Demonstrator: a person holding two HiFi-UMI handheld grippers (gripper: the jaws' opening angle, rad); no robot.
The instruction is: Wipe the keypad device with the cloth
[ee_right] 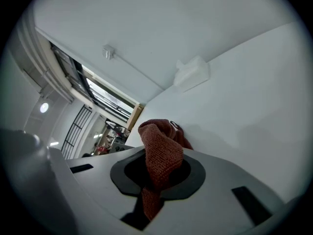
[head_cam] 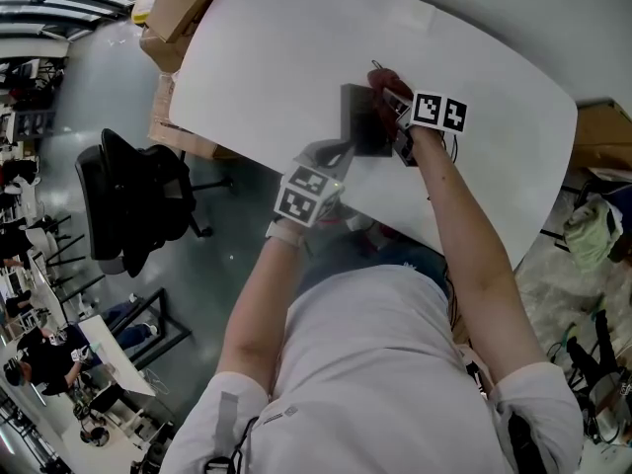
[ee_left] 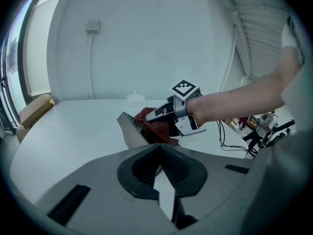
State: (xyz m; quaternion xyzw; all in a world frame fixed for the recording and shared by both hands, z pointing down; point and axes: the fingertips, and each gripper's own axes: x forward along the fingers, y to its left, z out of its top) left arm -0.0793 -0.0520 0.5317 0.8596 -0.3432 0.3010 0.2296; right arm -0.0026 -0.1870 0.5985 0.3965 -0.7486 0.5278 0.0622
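The left gripper [ee_left: 164,180] clamps the tilted keypad device [ee_left: 130,129] by its near edge. The right gripper [ee_right: 151,180], clenching the cloth [ee_right: 161,151], touches its far end.

1. Cloth [ee_right: 159,153]: rust-brown, with a fine knitted texture.
2. Keypad device [ee_left: 129,131]: pale grey casing, dark face.
3. Table [head_cam: 296,47]: plain white.
4. Left gripper [ee_left: 163,180] and right gripper [ee_right: 152,180]: grey bodies, black jaw surrounds, and cubes patterned with black-and-white square markers.
5. Chair [head_cam: 138,200]: black.
6. Cardboard boxes [head_cam: 178,8]: tan.
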